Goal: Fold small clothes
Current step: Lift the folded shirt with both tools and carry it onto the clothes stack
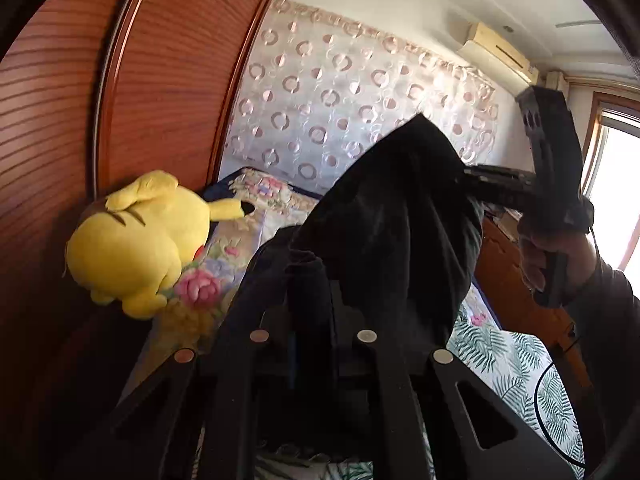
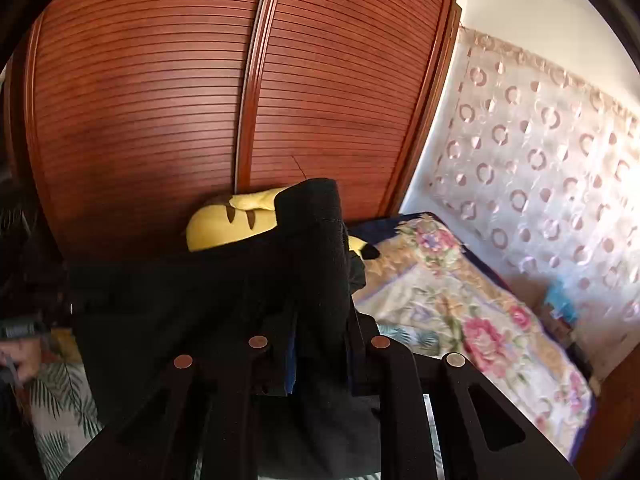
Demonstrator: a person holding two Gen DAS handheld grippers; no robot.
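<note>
A small black garment [image 1: 392,216] hangs in the air above the bed, stretched between both grippers. My left gripper [image 1: 310,308] is shut on one bunched edge of it. In the left wrist view my right gripper [image 1: 478,188], held by a hand [image 1: 560,256], is pinching the cloth's far side. In the right wrist view the same black garment [image 2: 224,292] drapes over my right gripper [image 2: 320,320], which is shut on a raised fold. The cloth hides the fingertips of both grippers.
A yellow plush toy [image 1: 132,240] lies against the red-brown slatted wardrobe [image 2: 160,100]. On the bed lie a floral quilt [image 2: 460,304] and a leaf-print sheet [image 1: 512,356]. Behind hang a circle-patterned curtain [image 1: 340,92] and an air conditioner [image 1: 500,50].
</note>
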